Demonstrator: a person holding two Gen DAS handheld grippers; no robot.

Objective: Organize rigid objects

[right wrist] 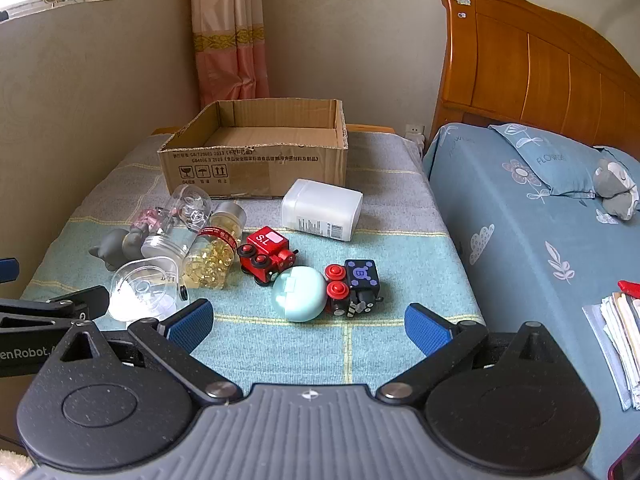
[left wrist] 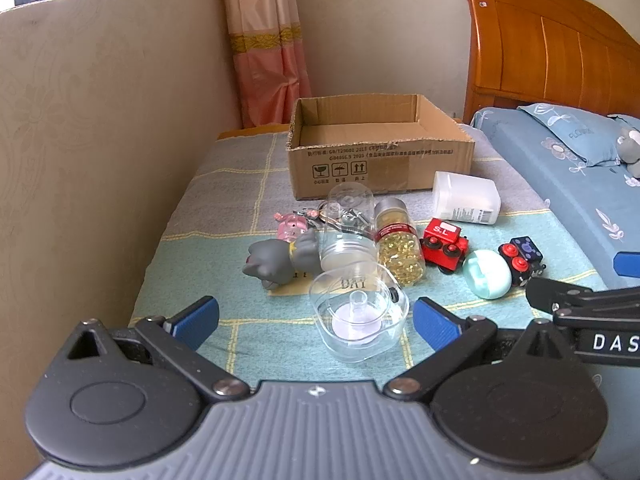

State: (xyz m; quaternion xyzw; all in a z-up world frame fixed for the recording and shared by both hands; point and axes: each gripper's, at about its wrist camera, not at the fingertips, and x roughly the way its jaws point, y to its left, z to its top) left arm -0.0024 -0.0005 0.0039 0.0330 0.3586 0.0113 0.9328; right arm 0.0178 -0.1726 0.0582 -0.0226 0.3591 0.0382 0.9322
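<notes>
An open, empty cardboard box (left wrist: 380,148) (right wrist: 256,152) stands at the back of the cloth-covered table. In front of it lie a clear square container (left wrist: 360,316) (right wrist: 140,292), a clear jar (left wrist: 348,228), a bottle of yellow capsules (left wrist: 400,240) (right wrist: 212,252), a grey figure (left wrist: 280,258), a red toy train (left wrist: 444,244) (right wrist: 268,252), a mint egg-shaped case (left wrist: 486,274) (right wrist: 298,292), a black toy train (left wrist: 520,258) (right wrist: 356,284) and a white bottle (left wrist: 466,198) (right wrist: 324,210). My left gripper (left wrist: 316,320) is open just before the square container. My right gripper (right wrist: 308,324) is open before the mint case.
A bed with blue bedding (right wrist: 540,240) and a wooden headboard (right wrist: 540,68) borders the table on the right. A wall (left wrist: 100,140) runs along the left. A pink keychain toy (left wrist: 290,228) lies behind the grey figure. Papers (right wrist: 616,340) lie on the bed.
</notes>
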